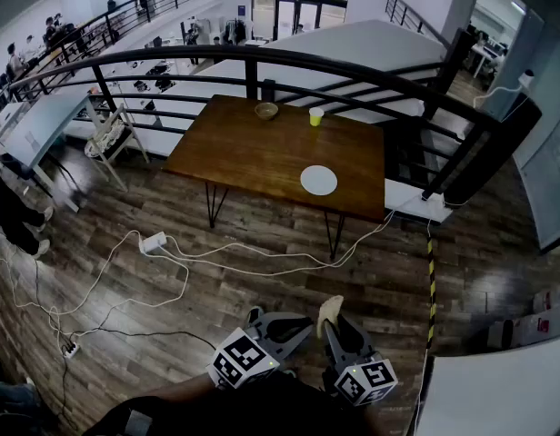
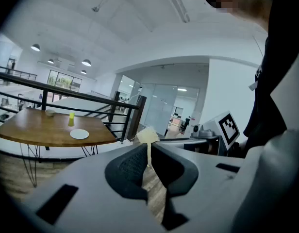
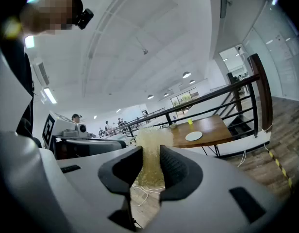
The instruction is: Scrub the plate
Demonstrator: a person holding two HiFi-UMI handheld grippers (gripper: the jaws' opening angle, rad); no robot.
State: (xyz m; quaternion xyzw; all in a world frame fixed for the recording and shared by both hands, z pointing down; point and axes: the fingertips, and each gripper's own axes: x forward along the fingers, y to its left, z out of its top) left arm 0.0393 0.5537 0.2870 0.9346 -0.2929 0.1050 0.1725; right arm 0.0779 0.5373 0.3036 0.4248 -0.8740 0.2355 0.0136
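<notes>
A: Nearest thing?
B: The two grippers, low in the head view. The right gripper was clamped on a pale yellowish scrub pad, jaws pressed into both its sides. The pad stuck up past the tips.
A: Left one?
B: The left gripper had its jaws drawn almost together, only a slit between them. A pale sliver showed in that slit. It was probably the pad beyond rather than anything gripped, but hard to say from that angle.
A: Plate?
B: The white plate lay flat on the brown wooden table, toward its right front part, well apart from both grippers. A yellow cup and a small bowl stood near the far edge, apart from the plate.
A: Room?
B: It was an open mezzanine. A dark metal railing curved behind the table. The floor was dark wood plank, with white cables looping over it to a power strip. A yellow-black tape stripe ran along the right. People sat far off at upper left.
</notes>
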